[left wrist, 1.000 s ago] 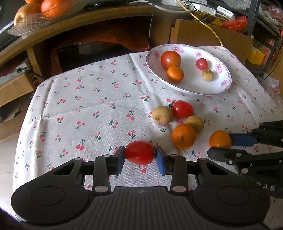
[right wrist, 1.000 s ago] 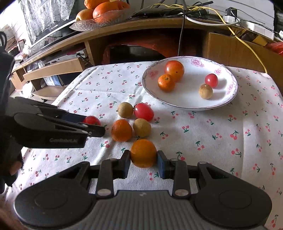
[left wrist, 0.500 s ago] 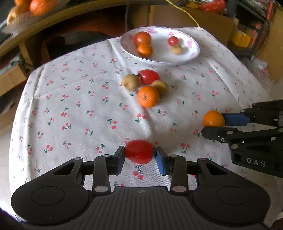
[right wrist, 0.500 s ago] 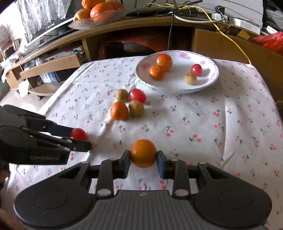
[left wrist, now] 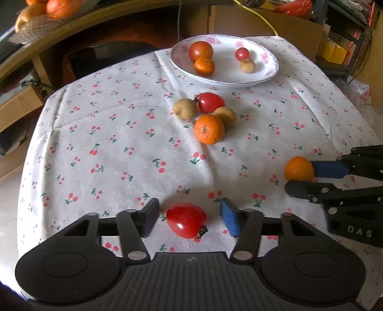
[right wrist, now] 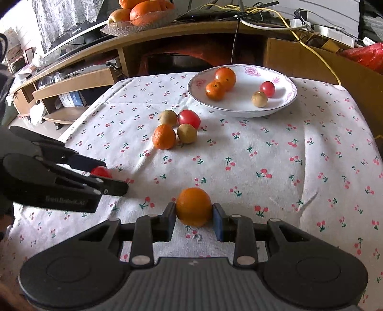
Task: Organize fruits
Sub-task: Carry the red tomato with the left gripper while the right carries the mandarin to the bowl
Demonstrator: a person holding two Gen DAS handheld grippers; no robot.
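A red tomato (left wrist: 186, 220) lies on the cherry-print tablecloth (left wrist: 119, 148) between the fingers of my left gripper (left wrist: 190, 213). Its jaws are opening and both pads stand clear of the tomato. My right gripper (right wrist: 194, 213) is shut on an orange (right wrist: 193, 206) just above the cloth; the left wrist view shows this orange (left wrist: 298, 168) at the right. A white flowered plate (left wrist: 263, 71) at the far side holds a tomato, a mandarin, a cherry tomato and a brown fruit. Mid-cloth sit an orange (left wrist: 209, 129), a red tomato (left wrist: 210, 102) and two brown fruits.
A glass bowl of oranges (right wrist: 141, 14) stands on the wooden shelf behind the table. A cardboard box (left wrist: 263, 24) and a yellow cable (right wrist: 311, 47) lie past the far edge. The cloth drops off at the left and right edges.
My left gripper's jaws have spread and let the tomato go; it now rests on the cloth. Both grippers drew back from the plate. The right one still grips its orange.
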